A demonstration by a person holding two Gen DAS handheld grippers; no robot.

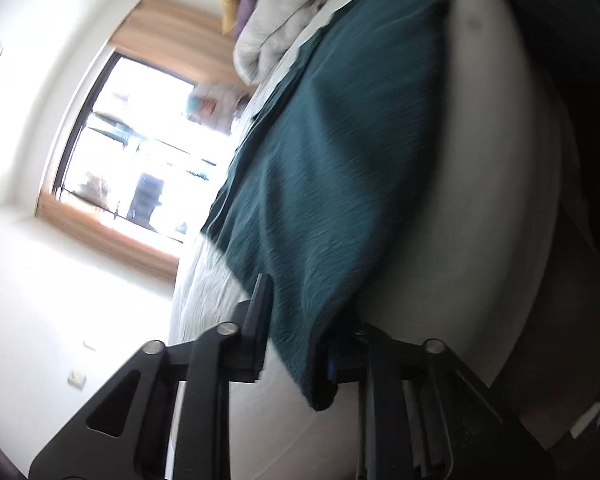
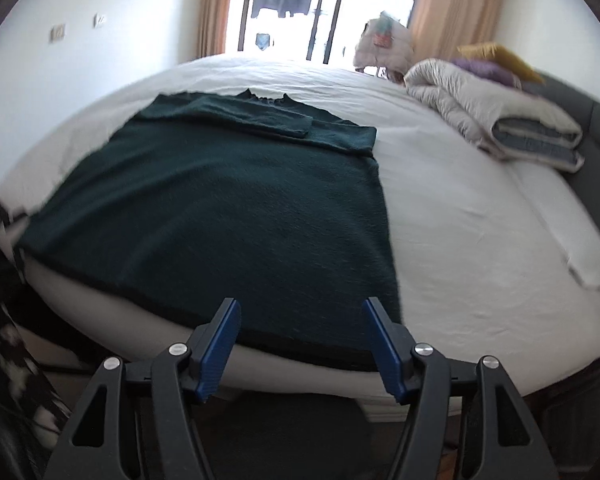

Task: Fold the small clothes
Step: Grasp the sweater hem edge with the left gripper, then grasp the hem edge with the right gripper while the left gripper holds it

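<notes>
A dark teal knit sweater (image 2: 228, 208) lies flat on the white bed (image 2: 480, 240), sleeves folded across its chest and neck toward the window. My right gripper (image 2: 302, 336) is open, blue pads spread, just in front of the sweater's hem at its right corner, holding nothing. In the left wrist view the camera is rolled on its side. My left gripper (image 1: 300, 320) straddles the sweater's (image 1: 340, 160) near corner: the fabric edge runs between the fingers, with a gap beside the left finger (image 1: 260, 312). The right finger is mostly hidden by cloth.
A folded grey duvet (image 2: 500, 116) with purple and yellow pillows (image 2: 496, 60) lies at the bed's far right. A bright window with tan curtains (image 2: 452, 8) is behind the bed. A dark patterned cloth (image 2: 16, 360) hangs at the left near the bed edge.
</notes>
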